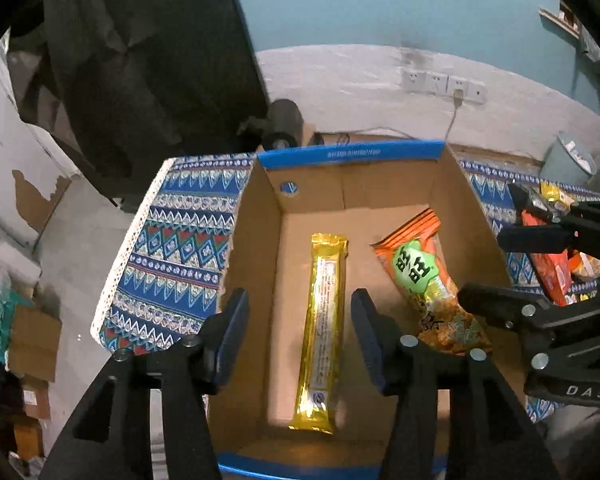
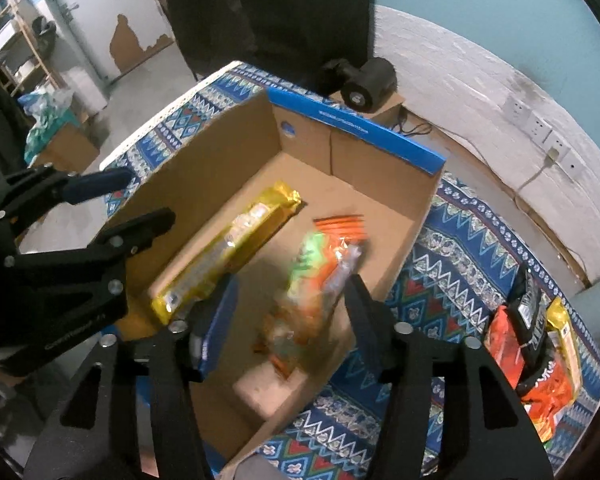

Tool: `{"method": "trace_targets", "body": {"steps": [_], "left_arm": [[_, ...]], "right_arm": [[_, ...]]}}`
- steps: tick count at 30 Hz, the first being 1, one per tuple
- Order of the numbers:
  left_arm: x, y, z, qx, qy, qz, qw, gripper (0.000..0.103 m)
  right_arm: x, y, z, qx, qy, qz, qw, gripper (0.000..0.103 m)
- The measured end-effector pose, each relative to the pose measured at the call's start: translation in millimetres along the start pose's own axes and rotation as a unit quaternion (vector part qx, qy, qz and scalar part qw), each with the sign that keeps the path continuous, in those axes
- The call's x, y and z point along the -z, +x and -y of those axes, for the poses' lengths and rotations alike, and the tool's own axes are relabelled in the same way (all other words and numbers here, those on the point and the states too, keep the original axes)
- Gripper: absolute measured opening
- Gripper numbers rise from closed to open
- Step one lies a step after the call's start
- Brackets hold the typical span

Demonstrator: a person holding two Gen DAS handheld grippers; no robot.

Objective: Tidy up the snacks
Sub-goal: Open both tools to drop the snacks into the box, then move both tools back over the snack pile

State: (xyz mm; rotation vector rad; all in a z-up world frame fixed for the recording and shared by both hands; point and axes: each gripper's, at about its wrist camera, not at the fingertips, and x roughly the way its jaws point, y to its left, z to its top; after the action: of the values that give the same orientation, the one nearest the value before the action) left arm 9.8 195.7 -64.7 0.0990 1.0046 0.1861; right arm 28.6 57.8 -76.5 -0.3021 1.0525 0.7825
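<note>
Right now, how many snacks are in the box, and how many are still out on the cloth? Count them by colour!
In the box:
Gold bar: 1
Orange-and-green bag: 1

On the cloth:
Orange packs: 2
Black pack: 1
Yellow pack: 1

Total: 6, though the pile on the cloth overlaps, so more may hide there.

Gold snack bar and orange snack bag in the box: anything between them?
Nothing: bare cardboard floor separates the gold snack bar from the orange snack bag, clearest in the left wrist view.
</note>
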Motion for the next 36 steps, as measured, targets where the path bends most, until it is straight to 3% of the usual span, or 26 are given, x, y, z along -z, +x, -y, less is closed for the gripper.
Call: {"method": "trace_targets", "body": {"steps": [5, 10, 14, 24, 36], "left_arm": [[-2, -4, 4, 0.017, -0.007, -0.006, 0.9998, 0.054], [-5, -10, 20, 0.031, 0.004, -0.004, 0.9995, 0.056], [-7, -19, 38, 0.043, 0.018, 0.002, 0.9989, 0.063], [-12, -41, 103, 0.09, 0.07, 0.013, 0.9934, 0.068], [-10, -51, 184, 0.127, 0.148, 0.008, 0.9808, 0.07]], "right_arm": [[4, -15, 10, 0.009, 0.008, 0.018, 1.0, 0.069], [17, -34, 26, 0.021, 0.016, 0.033, 0.999, 0.07], [33, -46, 42, 0.037, 0.024, 0.037, 0.998, 0.071], [81, -76, 105, 0.074, 0.087, 0.036, 0.993, 0.075], [153, -110, 180, 0.117, 0.182, 0.03, 0.976, 0.075]]}}
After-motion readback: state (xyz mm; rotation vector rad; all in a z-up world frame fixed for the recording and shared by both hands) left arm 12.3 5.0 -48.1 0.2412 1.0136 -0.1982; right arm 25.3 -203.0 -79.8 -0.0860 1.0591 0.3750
